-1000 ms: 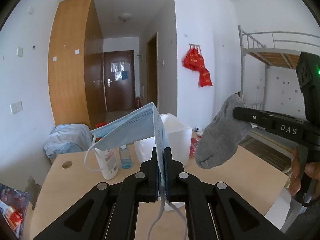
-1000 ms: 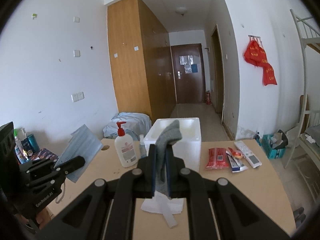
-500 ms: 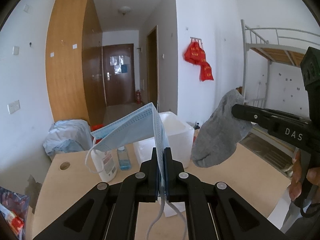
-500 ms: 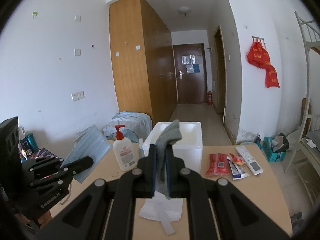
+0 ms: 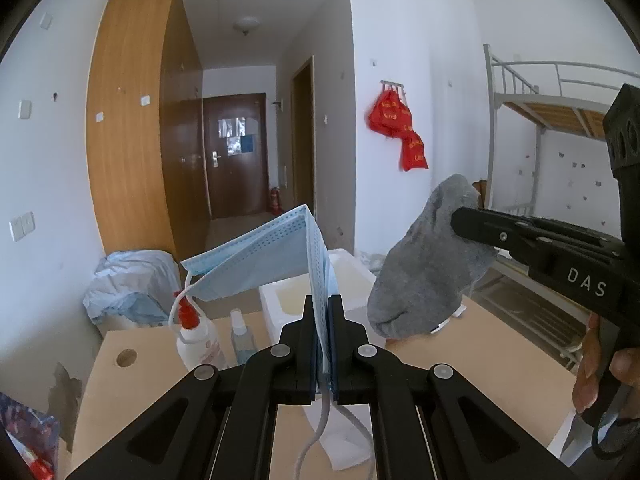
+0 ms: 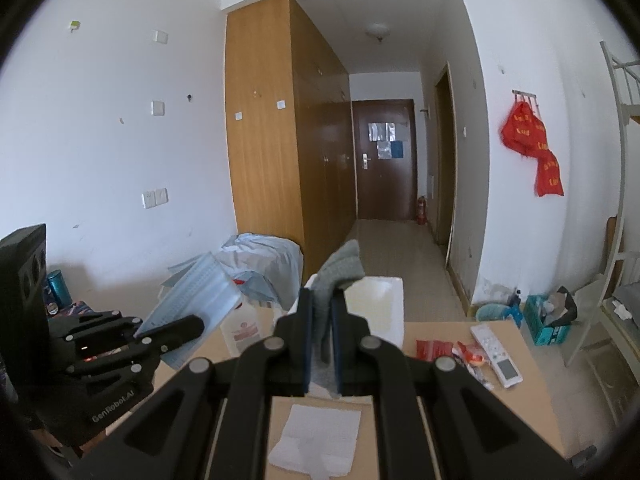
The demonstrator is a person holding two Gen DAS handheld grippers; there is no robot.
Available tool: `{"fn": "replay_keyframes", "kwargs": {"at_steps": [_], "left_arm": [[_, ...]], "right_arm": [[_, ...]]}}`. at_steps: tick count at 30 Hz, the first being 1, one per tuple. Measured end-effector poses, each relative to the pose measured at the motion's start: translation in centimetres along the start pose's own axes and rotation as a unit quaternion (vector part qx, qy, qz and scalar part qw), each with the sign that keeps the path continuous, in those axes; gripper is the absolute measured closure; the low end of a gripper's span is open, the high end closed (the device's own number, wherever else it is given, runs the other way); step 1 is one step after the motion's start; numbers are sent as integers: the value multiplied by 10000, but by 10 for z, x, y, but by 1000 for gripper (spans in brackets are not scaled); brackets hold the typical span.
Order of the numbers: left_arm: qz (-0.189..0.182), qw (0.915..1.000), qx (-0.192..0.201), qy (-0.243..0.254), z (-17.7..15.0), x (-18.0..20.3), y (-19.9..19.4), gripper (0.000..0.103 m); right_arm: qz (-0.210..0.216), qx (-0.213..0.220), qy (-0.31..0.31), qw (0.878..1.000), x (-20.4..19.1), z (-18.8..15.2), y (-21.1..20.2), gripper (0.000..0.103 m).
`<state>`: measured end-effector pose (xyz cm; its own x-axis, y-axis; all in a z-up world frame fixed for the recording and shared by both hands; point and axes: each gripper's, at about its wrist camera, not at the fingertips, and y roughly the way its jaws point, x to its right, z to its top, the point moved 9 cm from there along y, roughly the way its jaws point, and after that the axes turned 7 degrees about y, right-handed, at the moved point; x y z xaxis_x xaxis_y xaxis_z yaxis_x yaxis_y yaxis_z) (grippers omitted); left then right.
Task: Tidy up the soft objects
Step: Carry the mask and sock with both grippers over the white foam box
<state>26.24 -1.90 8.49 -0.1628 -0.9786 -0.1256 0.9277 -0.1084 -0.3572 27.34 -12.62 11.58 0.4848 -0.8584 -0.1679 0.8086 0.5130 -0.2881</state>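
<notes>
Fingers of the left gripper (image 5: 319, 312) pinch a blue surgical mask (image 5: 264, 256); the right gripper (image 6: 321, 308) clamps a grey sock (image 5: 428, 268). Both are raised above the wooden table (image 5: 480, 364), hiding part of the white foam box (image 6: 380, 304).

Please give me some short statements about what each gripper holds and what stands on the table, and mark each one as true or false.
1. The left gripper is shut on the light blue pleated face mask. True.
2. The right gripper holds a red cloth bag. False: it is shut on the grey knitted sock.
3. The white foam box stands on the light wooden table. True.
4. The white pump bottle with a red nozzle lies inside the foam box. False: it stands on the table beside the box.
5. The white remote control lies on the floor. False: it lies on the table.
</notes>
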Motion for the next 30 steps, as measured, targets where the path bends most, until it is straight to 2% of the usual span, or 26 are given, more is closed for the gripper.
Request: {"fn": "replay_keyframes", "kwargs": {"at_steps": [18, 30], "left_arm": [[30, 9995, 26, -326, 20, -32, 41, 98], [35, 9994, -54, -351, 20, -43, 65, 98]], "right_arm": [[108, 85, 32, 9999, 11, 31, 46, 92], [133, 28, 102, 9999, 18, 36, 73, 92]]}}
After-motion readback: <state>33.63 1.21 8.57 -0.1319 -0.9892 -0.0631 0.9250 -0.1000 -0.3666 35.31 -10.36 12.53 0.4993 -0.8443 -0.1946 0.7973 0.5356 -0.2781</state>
